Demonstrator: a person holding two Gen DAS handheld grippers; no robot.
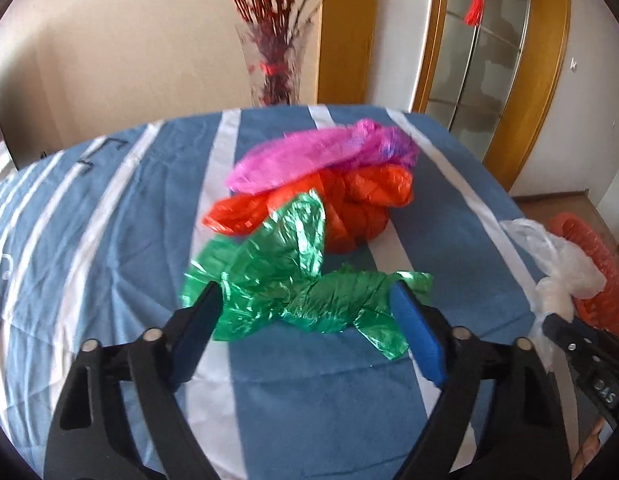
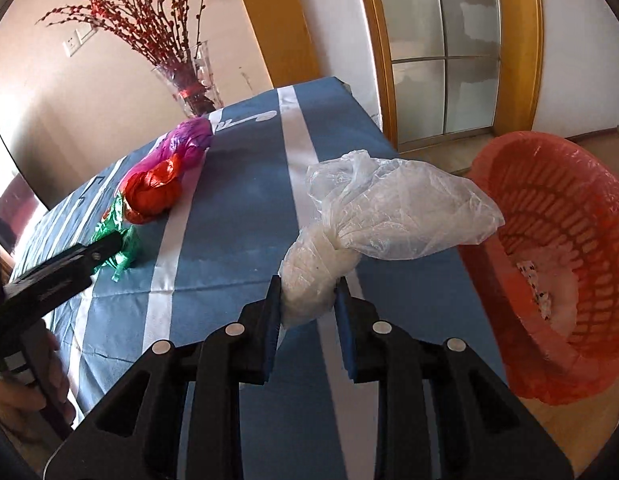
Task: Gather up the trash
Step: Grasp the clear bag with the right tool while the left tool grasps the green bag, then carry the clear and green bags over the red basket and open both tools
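Note:
Three knotted plastic bags lie in a row on the blue striped tablecloth (image 1: 109,216): a green bag (image 1: 293,284), a red bag (image 1: 349,204) and a pink bag (image 1: 321,156). My left gripper (image 1: 305,300) is open, its fingers on either side of the green bag. My right gripper (image 2: 309,296) is shut on the knot of a white plastic bag (image 2: 389,208), held above the table's right edge. The white bag also shows in the left wrist view (image 1: 561,268). A red lined waste basket (image 2: 557,248) stands on the floor to the right of the table.
A glass vase (image 1: 275,64) with red branches stands behind the far table edge. A wood-framed glass door (image 2: 445,52) is behind the basket. The basket holds some scraps at its bottom (image 2: 537,284). The left gripper shows at the left of the right wrist view (image 2: 69,264).

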